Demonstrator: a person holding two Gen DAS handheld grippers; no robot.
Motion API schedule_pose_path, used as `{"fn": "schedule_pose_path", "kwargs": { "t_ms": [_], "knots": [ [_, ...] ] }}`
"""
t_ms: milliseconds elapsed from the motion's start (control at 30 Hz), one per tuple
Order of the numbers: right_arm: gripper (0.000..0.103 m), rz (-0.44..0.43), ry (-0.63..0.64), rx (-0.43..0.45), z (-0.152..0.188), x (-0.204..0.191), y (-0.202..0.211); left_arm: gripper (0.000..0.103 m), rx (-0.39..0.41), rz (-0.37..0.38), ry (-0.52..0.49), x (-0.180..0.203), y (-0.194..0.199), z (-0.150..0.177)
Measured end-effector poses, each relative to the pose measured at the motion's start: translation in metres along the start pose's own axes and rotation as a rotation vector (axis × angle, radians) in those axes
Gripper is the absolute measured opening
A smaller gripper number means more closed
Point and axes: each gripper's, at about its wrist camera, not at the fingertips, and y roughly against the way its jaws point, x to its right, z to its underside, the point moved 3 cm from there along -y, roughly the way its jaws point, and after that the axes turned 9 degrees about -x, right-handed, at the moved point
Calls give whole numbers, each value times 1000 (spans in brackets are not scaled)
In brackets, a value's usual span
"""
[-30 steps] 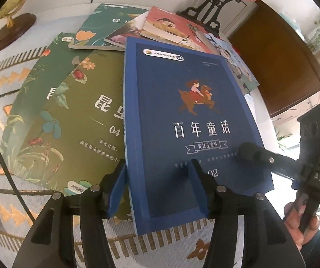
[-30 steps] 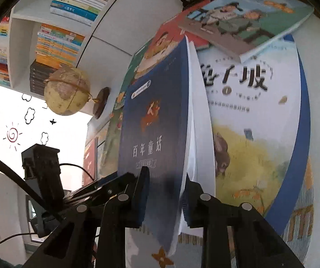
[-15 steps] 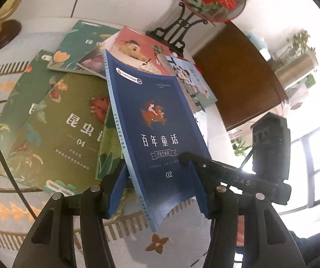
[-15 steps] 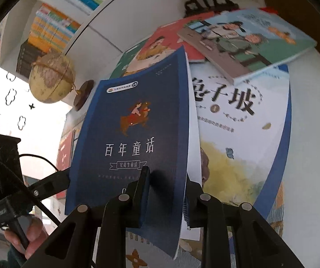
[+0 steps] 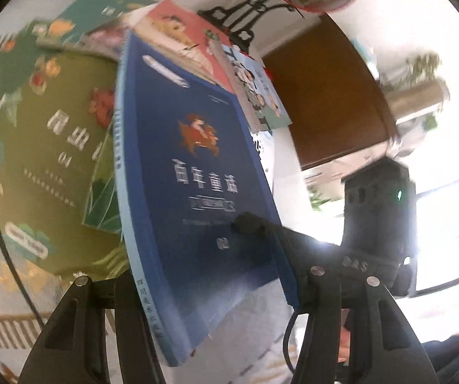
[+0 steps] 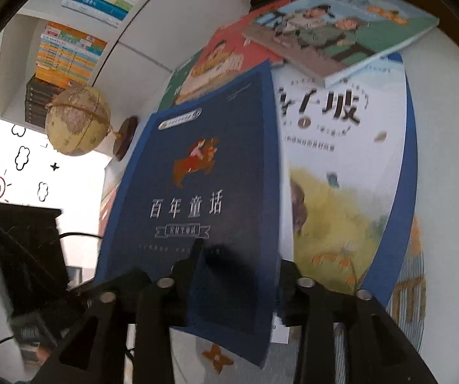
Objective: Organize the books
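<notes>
- The dark blue book (image 5: 197, 192) stands tilted up off the table, its spine on the left in the left wrist view, with a rider on an animal and white characters printed on the cover.
- The left gripper (image 5: 210, 291) has its jaws about halfway apart, one on each side of the book's lower part; whether the pads press on it I cannot tell.
- The right gripper (image 6: 239, 275) straddles the book's lower right edge: its left finger lies over the cover and its right finger is behind the pages. Its jaws have just been opening, and the book sits between them without a clear pinch.
- Around the book, other books lie spread on the patterned tablecloth (image 5: 2, 281): a green insect book (image 5: 53, 134) to the left, a large white-and-blue picture book (image 6: 351, 166) beneath, and a thin illustrated book (image 6: 341, 28) on top of that one.
- A globe (image 6: 77, 120) stands further back, before a white bookshelf (image 6: 21, 64).
</notes>
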Motion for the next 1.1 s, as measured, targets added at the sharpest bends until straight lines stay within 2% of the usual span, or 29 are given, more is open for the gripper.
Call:
{"fn": "schedule_pose_path", "kwargs": {
  "t_ms": [67,133,233,333,467,567,600,633,667,700,733,800,933,967,1100],
  "knots": [
    [42,2,8,-23,3,1,6,51,4,28,15,-4,4,1],
    [53,72,24,-21,11,7,19,51,0,60,33,-6,7,-1],
    [55,53,5,-27,24,18,32,51,1,120,49,-5,11,-4],
    [55,-84,-62,-70,40,31,29,50,-2,154,53,-2,12,-7],
    [55,-323,-206,-124,51,46,2,49,-18,173,57,-1,13,-7],
    [55,-483,-317,-114,53,58,-14,49,-25,172,62,-3,15,-6],
    [54,-538,-357,-96,52,61,-19,49,-27,165,61,-4,15,-7],
    [46,-565,-387,-84,52,63,-21,49,-28,148,60,-5,15,-7],
    [42,-584,-420,-81,52,64,-24,49,-25,129,58,-7,16,-7],
    [29,-589,-440,-79,54,64,-25,49,-24,109,54,-8,17,-7],
    [23,-598,-448,-77,56,64,-25,49,-28,100,54,-11,18,-7],
    [19,-602,-462,-80,62,61,-20,49,-40,74,48,-13,18,-6],
    [19,-521,-421,-86,62,42,-9,49,-45,41,33,-18,21,-3],
    [19,-487,-394,-83,58,34,-7,49,-46,44,35,-20,22,-3],
    [21,-231,-108,-27,39,-10,16,49,-60,1,25,-29,23,-7]
  ]
}}
